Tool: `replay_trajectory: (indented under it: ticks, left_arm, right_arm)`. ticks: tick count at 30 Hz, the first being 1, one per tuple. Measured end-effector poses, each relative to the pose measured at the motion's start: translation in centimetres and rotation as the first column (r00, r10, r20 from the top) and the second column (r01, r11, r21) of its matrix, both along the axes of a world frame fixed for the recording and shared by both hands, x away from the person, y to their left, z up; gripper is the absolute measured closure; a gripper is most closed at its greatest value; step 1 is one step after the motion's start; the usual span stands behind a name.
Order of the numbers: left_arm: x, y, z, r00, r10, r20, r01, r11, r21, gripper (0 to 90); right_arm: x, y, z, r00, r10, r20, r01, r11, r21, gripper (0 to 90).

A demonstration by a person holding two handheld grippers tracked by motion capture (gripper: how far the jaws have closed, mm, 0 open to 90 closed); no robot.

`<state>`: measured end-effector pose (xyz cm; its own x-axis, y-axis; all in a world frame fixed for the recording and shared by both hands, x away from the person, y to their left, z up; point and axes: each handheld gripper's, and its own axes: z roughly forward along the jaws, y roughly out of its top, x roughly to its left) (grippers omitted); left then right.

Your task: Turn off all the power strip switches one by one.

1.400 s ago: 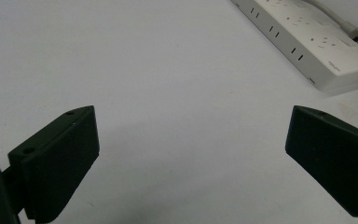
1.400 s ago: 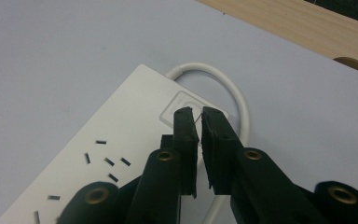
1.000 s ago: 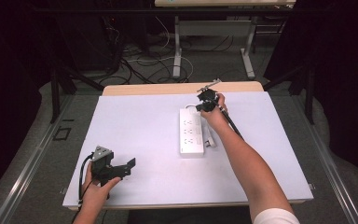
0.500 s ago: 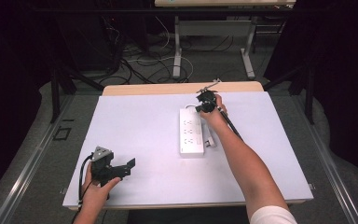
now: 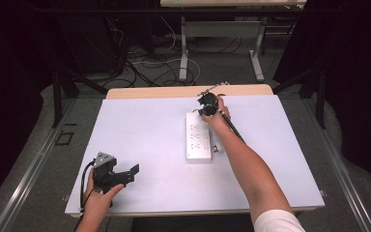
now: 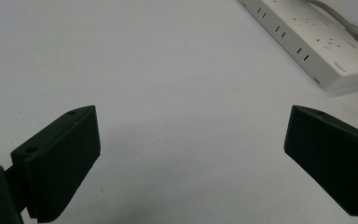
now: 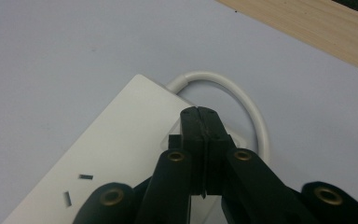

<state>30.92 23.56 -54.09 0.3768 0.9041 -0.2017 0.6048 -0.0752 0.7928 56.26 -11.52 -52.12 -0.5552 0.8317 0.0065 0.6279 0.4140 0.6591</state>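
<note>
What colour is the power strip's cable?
White, like the rectangular plastic power strip; its curved cable shows best in the right gripper view.

Right arm extended forward across the table, its hand gripping the right gripper (image 5: 206, 105), jaws pressed fully together with tips pointing down. Left hand (image 5: 98, 195) low at the near edge, holding the left gripper (image 5: 125, 175) level, jaws spread wide apart.

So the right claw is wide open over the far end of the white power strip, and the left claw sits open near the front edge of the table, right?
Not quite: the right claw is shut, its jaws pressed together with nothing between them, as the right gripper view shows. It is over the far end of the white power strip, and the left claw does sit open near the table's front edge.
</note>
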Motion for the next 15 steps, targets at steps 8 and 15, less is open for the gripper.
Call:
replay_trajectory:
  ticks: [8,15]
  left_arm:
    - [-0.09,-0.05,0.1,1.0,-0.001,0.002,0.001,1.0,-0.001,3.5]
    - [-0.22,-0.15,0.15,1.0,-0.006,0.004,0.006,1.0,0.004,3.5]
  right_arm:
    - [0.11,-0.02,-0.38,0.9999,-0.016,-0.002,0.016,1.0,-0.025,90.0]
    - [0.14,-0.17,-0.53,0.9992,-0.036,-0.019,0.036,0.999,0.003,90.0]
